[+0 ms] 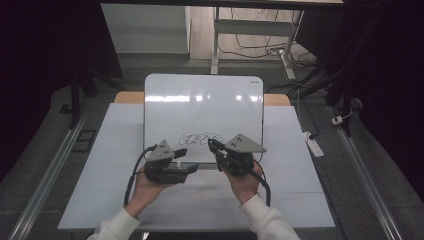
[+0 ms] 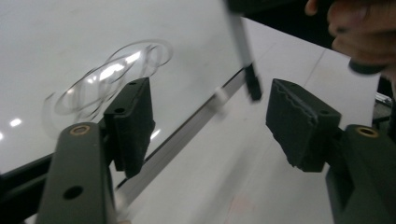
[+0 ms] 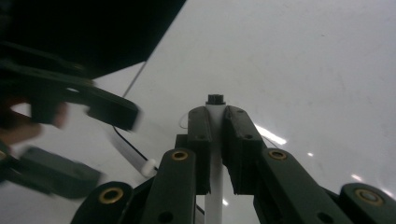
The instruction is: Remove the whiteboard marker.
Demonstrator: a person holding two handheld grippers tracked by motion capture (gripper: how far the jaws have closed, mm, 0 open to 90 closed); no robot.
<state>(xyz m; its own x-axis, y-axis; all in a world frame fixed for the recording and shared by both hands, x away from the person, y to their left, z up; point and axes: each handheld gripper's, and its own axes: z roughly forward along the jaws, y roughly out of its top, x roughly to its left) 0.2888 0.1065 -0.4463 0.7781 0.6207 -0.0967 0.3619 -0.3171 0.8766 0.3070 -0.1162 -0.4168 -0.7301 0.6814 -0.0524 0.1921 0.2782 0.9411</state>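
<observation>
A whiteboard (image 1: pixel 200 100) lies on the white table (image 1: pixel 295 175), with a black scribble (image 1: pixel 200 138) near its front edge. My right gripper (image 1: pixel 213 145) sits just right of the scribble, shut on a white marker (image 3: pixel 215 154) whose black tip (image 3: pixel 215 99) pokes out past the jaws. In the left gripper view the marker (image 2: pixel 243 51) slants down over the board's front edge (image 2: pixel 187 133), beside the scribble (image 2: pixel 112 74). My left gripper (image 1: pixel 187 161) is at the board's front edge, left of the right one, open and holding nothing (image 2: pixel 212 116). It appears blurred (image 3: pixel 70 107) in the right gripper view.
A person's hands (image 1: pixel 150 187) hold both grippers from the near side. A white power strip (image 1: pixel 313 143) and cables lie on the floor to the right. Metal rails (image 1: pixel 50 170) run along both sides of the table, and a desk frame (image 1: pixel 216 45) stands behind.
</observation>
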